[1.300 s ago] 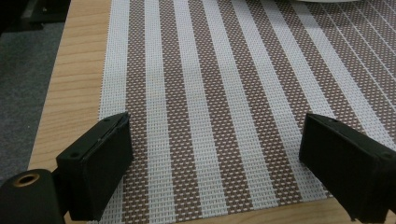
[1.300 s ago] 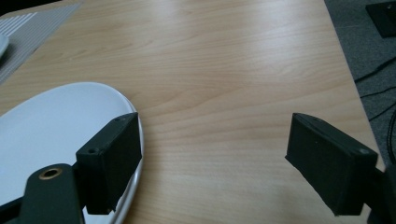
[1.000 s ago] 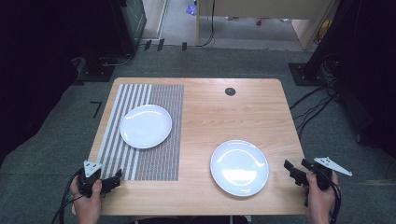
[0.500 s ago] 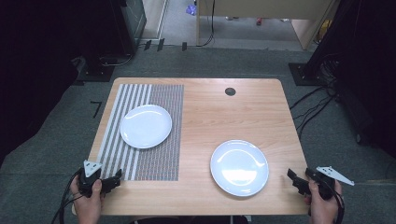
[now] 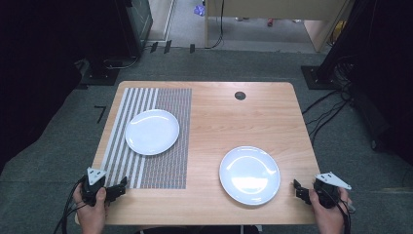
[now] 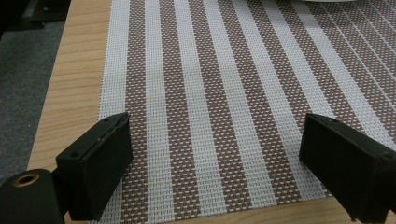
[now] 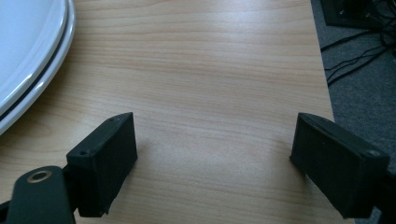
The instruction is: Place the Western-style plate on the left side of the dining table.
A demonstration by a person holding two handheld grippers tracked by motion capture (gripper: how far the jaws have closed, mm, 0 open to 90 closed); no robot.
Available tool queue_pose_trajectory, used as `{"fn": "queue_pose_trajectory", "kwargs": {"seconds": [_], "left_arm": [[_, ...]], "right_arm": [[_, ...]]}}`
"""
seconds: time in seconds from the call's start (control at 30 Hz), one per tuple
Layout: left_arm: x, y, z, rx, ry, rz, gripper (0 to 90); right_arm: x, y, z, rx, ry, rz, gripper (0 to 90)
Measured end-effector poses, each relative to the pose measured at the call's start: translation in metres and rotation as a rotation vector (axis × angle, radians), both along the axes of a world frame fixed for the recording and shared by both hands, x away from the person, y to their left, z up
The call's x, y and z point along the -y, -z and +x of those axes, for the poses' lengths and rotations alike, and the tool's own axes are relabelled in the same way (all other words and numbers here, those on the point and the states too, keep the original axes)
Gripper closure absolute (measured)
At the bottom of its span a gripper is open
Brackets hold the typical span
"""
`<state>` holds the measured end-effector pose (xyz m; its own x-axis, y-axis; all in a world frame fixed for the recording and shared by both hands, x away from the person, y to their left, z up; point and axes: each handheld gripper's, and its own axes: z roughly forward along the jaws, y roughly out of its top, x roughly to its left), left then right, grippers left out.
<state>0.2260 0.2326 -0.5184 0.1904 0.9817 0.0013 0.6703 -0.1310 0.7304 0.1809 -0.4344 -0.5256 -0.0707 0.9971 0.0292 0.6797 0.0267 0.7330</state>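
A: Left to right. Left claw [image 5: 117, 187] sits at the near-left corner of the desk [image 5: 229, 122], jaws spread wide, nothing between them. In the left gripper view it looks along the striped placemat [image 6: 224, 93], its near edge just under the jaws.

B: Plate on that side?

A: Left plate [image 5: 152, 131] lies on the placemat, well ahead of the left claw and a bit to its right, toward the far side. Not touched. Just its rim peeks in at the top of the left gripper view.

B: And the right side?

A: Right plate [image 5: 250, 174] lies on bare wood near the front edge. Right claw [image 5: 298, 189] is off its right rim, near but apart, jaws pointing left at it. They have just been opening and now gape, only bare desk between them.

B: Right gripper view agrees?

A: Yes. Plate rim [image 7: 32, 60] is at upper left, left of the left jaw, not between the jaws. The rim looks doubled with a dark line, could be two stacked plates, can't tell.

B: So what does the move turn on?

A: My read: right hand is clearly nearer a plate. The right plate lies left of that claw and slightly ahead. It's round, so no long axis; approach along the desk, swing left so the rim goes between the jaws. Risk: pushing the plate instead of straddling the rim.
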Motion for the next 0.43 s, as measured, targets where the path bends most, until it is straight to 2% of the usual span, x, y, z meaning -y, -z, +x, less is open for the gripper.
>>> {"fn": "queue_pose_trajectory", "kwargs": {"seconds": [0.43], "left_arm": [[0.0, 0.0, 0.0001, 0.0, 0.0, -0.001, 9.5]], "right_arm": [[-0.0004, -0.0002, -0.0003, 0.001, -0.003, -0.001, 14.7]]}}
